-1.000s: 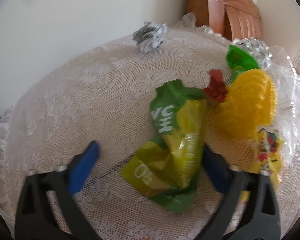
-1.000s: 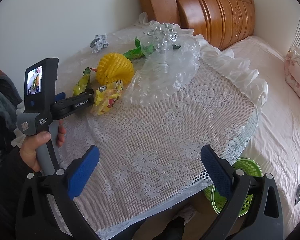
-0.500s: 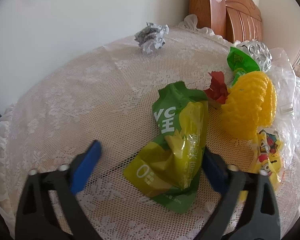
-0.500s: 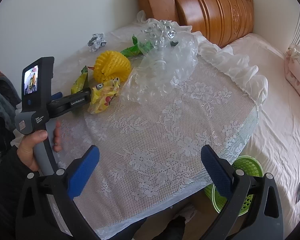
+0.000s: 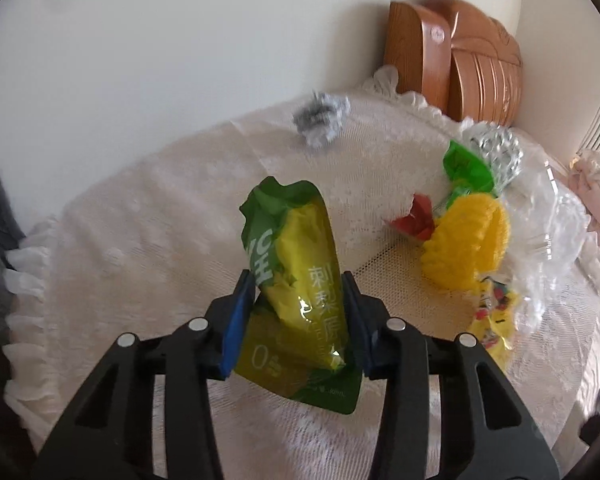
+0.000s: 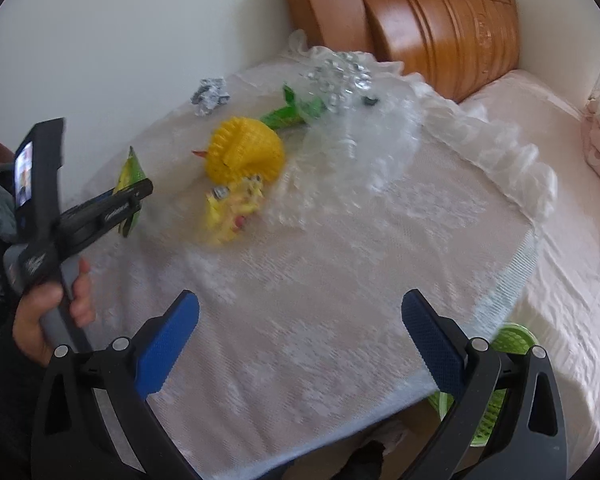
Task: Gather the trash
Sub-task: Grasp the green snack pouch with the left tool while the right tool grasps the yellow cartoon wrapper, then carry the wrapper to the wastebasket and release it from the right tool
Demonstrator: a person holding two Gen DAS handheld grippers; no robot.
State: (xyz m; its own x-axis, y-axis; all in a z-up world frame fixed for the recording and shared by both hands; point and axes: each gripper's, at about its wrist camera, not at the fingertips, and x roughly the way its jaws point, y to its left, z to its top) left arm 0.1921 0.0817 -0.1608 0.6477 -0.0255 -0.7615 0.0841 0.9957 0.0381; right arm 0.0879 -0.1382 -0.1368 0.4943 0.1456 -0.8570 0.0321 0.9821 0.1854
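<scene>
A crumpled green-and-yellow drink pouch (image 5: 300,280) stands tilted between the blue pads of my left gripper (image 5: 296,284). The jaws are closing and both pads press on its sides, lifting it off the lace cloth. From the right wrist view, the left gripper (image 6: 138,196) is at the table's left side in a person's hand (image 6: 48,312), with the pouch (image 6: 130,168) poking above it. My right gripper (image 6: 300,304) hangs open with nothing between its fingers over the near part of the lace-covered table (image 6: 340,280).
On the table lie a yellow foam net (image 5: 466,240), a red wrapper (image 5: 414,222), a green wrapper (image 5: 466,166), a yellow cartoon wrapper (image 5: 496,316), clear bubble wrap (image 6: 352,140) and crumpled grey paper (image 5: 320,118). A green basket (image 6: 512,340) sits below the table's right edge, beside the bed (image 6: 572,200).
The left jaws went from wide open to closed onto the pouch. The pouch has come up from lying flat and now stands tilted. The right gripper has stayed where it was.
</scene>
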